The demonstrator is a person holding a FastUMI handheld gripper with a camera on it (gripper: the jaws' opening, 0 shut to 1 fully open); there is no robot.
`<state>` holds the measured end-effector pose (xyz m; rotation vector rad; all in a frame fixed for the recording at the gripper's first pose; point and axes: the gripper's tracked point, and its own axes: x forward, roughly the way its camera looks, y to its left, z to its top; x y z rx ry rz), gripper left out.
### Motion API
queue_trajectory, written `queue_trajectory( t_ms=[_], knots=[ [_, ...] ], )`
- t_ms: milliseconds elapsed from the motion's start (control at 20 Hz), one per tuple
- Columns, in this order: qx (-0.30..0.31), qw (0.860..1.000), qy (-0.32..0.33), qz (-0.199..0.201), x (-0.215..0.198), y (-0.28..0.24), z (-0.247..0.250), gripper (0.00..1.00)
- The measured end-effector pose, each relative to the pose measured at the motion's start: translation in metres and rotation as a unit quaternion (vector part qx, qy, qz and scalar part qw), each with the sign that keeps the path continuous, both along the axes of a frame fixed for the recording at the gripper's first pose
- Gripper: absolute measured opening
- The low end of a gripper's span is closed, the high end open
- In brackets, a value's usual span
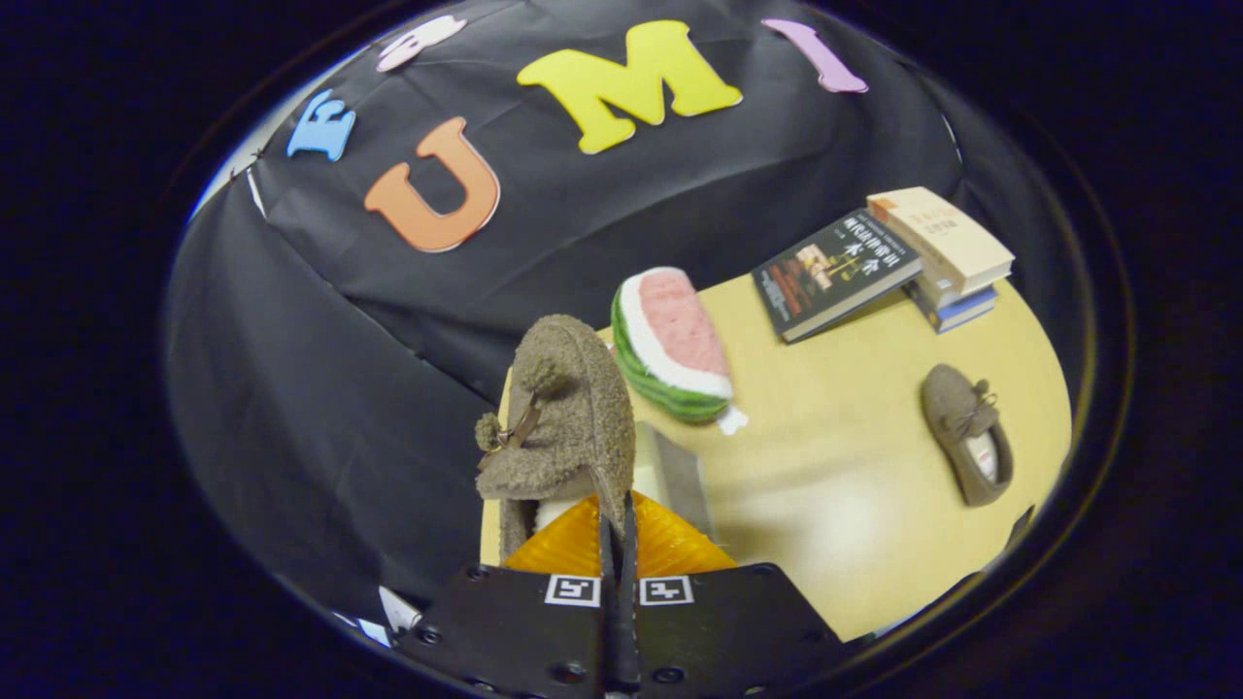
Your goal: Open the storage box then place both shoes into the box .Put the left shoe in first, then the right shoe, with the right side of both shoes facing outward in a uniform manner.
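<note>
Two fuzzy shoes are here: one shoe (568,417) hangs from the hand-held gripper (618,544), whose fingers pinch its thin heel edge, and the other shoe (966,432) lies on the table (835,466). Both look soft and light, so the rim seems a good hold. Books (879,262) and a watermelon toy (670,345) sit beyond.

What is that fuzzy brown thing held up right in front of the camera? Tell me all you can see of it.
It is a brown fuzzy slipper-style shoe of woolly, fleece-like fabric, with a thin brown lace ending in a small pom-pom. It stands lifted off the pale wooden table, toe up. The tool is shut on its rim, orange fingers pressed together. A pale lining peeks out near the grip.
</note>
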<state>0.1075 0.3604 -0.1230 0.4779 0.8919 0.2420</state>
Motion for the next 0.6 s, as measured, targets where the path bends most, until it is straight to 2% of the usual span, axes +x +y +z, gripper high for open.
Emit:
queue_trajectory(
  t_ms=[250,600],
  knots=[
    [0.019,0.995,0.097,0.015,-0.019,0.066,-0.061,0.0],
    [0.026,0.971,0.235,-0.035,-0.036,0.088,-0.123,0.0]
  ],
)
